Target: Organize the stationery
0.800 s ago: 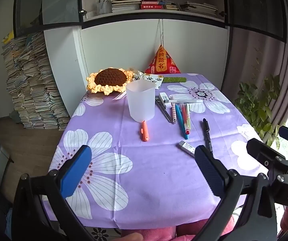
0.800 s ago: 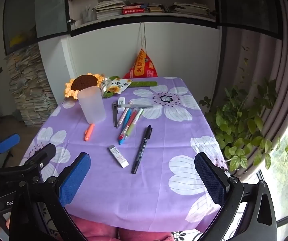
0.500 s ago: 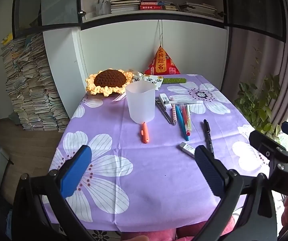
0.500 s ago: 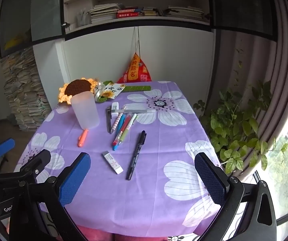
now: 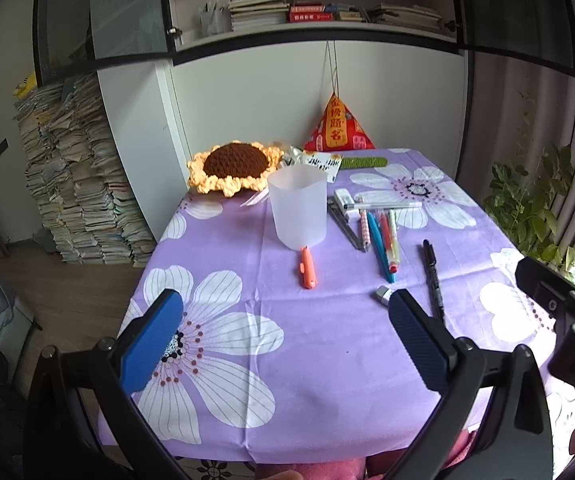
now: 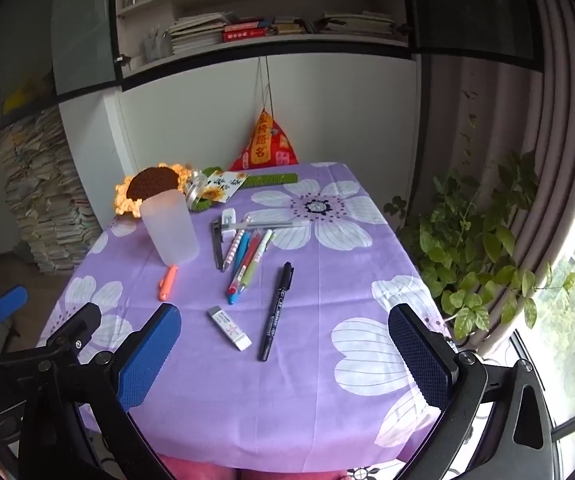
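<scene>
A translucent white cup (image 5: 297, 208) (image 6: 170, 228) stands upright on the purple flowered tablecloth (image 5: 327, 360). An orange pen (image 5: 307, 268) (image 6: 166, 282) lies just in front of it. Several coloured pens (image 5: 383, 236) (image 6: 247, 254) lie to its right, with a black marker (image 5: 433, 276) (image 6: 276, 310) and a white eraser (image 6: 229, 327) nearer me. My left gripper (image 5: 283, 344) is open and empty above the table's near edge. My right gripper (image 6: 283, 356) is open and empty, also at the near edge.
A crocheted sunflower (image 5: 233, 166), a green ruler (image 5: 363, 161) and a red triangular pouch (image 5: 337, 128) sit at the table's far end. Stacked papers (image 5: 71, 184) stand on the floor at left. A leafy plant (image 6: 479, 240) and a curtain are at right.
Both grippers have risen and eased back a little. Nothing on the table has moved.
</scene>
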A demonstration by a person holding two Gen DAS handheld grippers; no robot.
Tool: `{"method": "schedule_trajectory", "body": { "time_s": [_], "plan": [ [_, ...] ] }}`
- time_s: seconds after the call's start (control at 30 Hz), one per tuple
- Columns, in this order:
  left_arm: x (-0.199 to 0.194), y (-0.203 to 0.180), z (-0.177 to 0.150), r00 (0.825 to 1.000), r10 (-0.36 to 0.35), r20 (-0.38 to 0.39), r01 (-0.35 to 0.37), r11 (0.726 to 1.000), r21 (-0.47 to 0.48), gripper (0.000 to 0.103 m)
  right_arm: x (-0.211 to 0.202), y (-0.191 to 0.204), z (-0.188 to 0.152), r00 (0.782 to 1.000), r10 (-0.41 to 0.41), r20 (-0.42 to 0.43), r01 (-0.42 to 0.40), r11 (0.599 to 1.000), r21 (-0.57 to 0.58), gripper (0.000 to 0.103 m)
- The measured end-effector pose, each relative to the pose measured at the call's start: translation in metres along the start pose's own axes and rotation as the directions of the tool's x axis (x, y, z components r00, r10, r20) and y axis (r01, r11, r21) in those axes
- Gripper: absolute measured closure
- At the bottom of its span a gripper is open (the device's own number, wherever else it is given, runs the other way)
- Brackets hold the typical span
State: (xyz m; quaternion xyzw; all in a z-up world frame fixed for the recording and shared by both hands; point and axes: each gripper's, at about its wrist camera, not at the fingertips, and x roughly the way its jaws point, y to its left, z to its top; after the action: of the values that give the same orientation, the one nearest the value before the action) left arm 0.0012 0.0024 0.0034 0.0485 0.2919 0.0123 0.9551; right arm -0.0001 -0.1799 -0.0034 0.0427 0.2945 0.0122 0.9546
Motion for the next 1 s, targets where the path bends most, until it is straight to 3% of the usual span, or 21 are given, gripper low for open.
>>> {"method": "schedule_trajectory", "body": {
  "time_s": [0.1,0.27,0.6,0.73,0.87,1.0],
  "plan": [
    [-0.001,0.000,0.001,1.000,-0.010,-0.010,0.009,1.000,-0.026,0.001,-0.004,0.002,0.002,0.999,-0.022,0.031,0.023,0.999,-0.029,0.000],
    [0.016,0.001,0.004,0.992,-0.007,-0.127,0.000,0.999,-0.054,0.001,-0.006,-0.002,0.004,0.999,0.012,0.033,-0.012,1.000,-0.012,0.000],
    [0.002,0.003,0.004,1.000,-0.004,-0.024,0.003,0.998,-0.066,0.001,-0.008,0.002,0.000,0.997,0.031,0.066,-0.027,0.997,-0.066,0.000],
    [0.007,-0.001,0.005,0.999,-0.018,-0.037,0.016,0.999,-0.048,0.001,-0.005,-0.001,0.001,0.997,0.064,0.045,-0.063,0.997,-0.043,0.000],
    [0.010,-0.002,0.004,0.999,-0.030,-0.043,0.028,0.998,-0.049,0.001,0.000,0.003,0.002,1.000,0.003,0.008,-0.003,0.996,-0.087,0.000],
    [0.011,-0.003,0.005,0.999,-0.032,-0.039,0.031,0.999,-0.042,0.001,0.004,0.004,0.002,1.000,0.016,-0.019,-0.018,0.995,-0.094,0.000]
  ]
}}
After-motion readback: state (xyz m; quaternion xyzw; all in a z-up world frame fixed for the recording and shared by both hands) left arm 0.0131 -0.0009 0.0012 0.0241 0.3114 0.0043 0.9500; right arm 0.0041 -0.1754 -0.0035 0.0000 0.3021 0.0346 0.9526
